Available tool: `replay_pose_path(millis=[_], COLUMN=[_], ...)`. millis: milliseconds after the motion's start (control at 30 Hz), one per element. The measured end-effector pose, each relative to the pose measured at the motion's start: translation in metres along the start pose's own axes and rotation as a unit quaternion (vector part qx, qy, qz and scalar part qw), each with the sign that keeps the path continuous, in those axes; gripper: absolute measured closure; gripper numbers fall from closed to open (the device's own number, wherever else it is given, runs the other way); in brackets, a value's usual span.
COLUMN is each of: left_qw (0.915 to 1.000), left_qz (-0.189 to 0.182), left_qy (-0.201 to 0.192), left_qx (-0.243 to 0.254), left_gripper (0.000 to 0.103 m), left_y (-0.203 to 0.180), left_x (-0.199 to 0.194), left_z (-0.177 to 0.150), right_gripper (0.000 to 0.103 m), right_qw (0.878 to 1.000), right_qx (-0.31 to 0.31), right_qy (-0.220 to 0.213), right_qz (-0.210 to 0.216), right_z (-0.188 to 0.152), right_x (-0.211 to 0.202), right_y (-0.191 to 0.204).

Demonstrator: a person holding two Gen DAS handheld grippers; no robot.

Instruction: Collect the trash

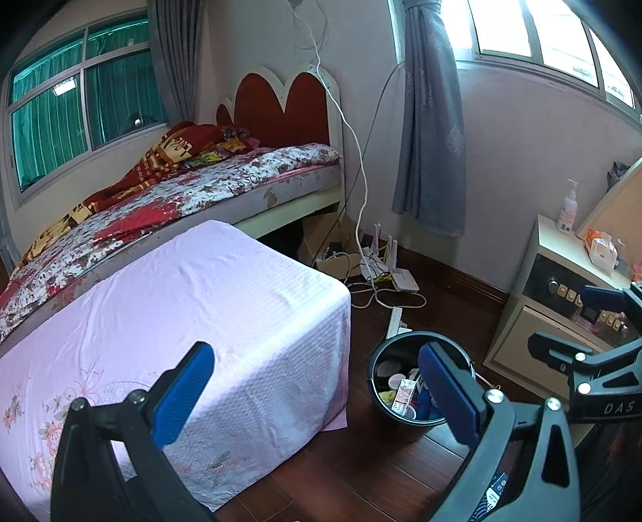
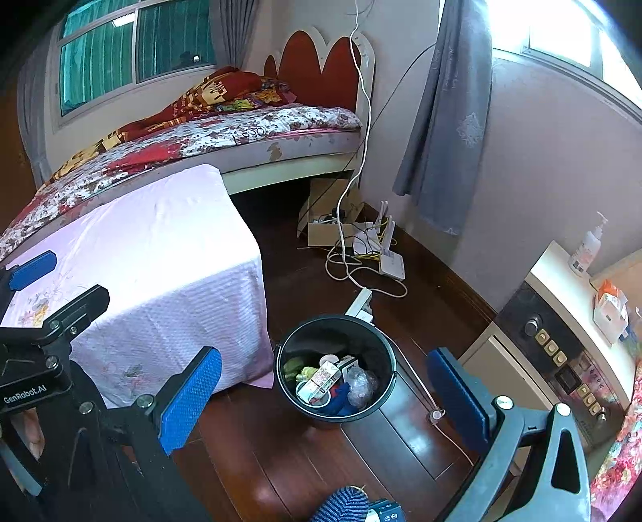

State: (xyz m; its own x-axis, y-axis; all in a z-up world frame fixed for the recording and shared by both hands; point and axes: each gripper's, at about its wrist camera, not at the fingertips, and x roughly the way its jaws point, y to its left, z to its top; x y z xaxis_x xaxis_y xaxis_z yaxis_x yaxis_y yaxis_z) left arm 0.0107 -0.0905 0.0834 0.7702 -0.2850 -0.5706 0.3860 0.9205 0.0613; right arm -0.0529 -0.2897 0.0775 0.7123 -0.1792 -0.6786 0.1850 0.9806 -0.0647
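Left gripper: we hold it wide, empty.
Right gripper: wide too, empty.
Bucket: on the floor beside the pink-covered table, already holding a carton and wrappers.
Relation: bucket lies ahead between our right gripper's fingers; right is nearer.
Trash left: we see none on the table.

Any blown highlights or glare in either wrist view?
Left wrist: upper-right window clipped white, black fisheye vignette in the corners. Right wrist: upper-right window clipped too, sheen on the dark wooden floor by the black plastic bucket.
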Motion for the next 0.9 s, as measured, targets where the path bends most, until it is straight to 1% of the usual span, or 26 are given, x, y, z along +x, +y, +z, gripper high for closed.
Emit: replay_pose_path(millis=[200, 633, 900], left_qw=[1.0, 0.9999, 0.9996], left_qz=[0.004, -0.007, -0.024], left_qy=[-0.003, -0.002, 0.001], left_qx=[0.006, 0.011, 0.013], left_gripper=[0.001, 0.001, 0.001], left_y=[-0.0031, -0.0029, -0.0029], left_x=[-0.0016, -0.0021, -0.0005], left_z=[0.0016, 0.0, -0.0012], right_gripper=[0.0, 0.0, 0.0], right_qw=[1.0, 1.0, 1.0], right_qx=[0.0, 0.006, 0.005], right_qy=[0.0, 0.0, 0.001], right_qz=[0.0, -0.002, -0.001], right_z=[-0.0002, -0.0008, -0.0012], right_x=[-0.0005, -0.0036, -0.0038], right_y=[-0.0002, -0.0047, -0.005])
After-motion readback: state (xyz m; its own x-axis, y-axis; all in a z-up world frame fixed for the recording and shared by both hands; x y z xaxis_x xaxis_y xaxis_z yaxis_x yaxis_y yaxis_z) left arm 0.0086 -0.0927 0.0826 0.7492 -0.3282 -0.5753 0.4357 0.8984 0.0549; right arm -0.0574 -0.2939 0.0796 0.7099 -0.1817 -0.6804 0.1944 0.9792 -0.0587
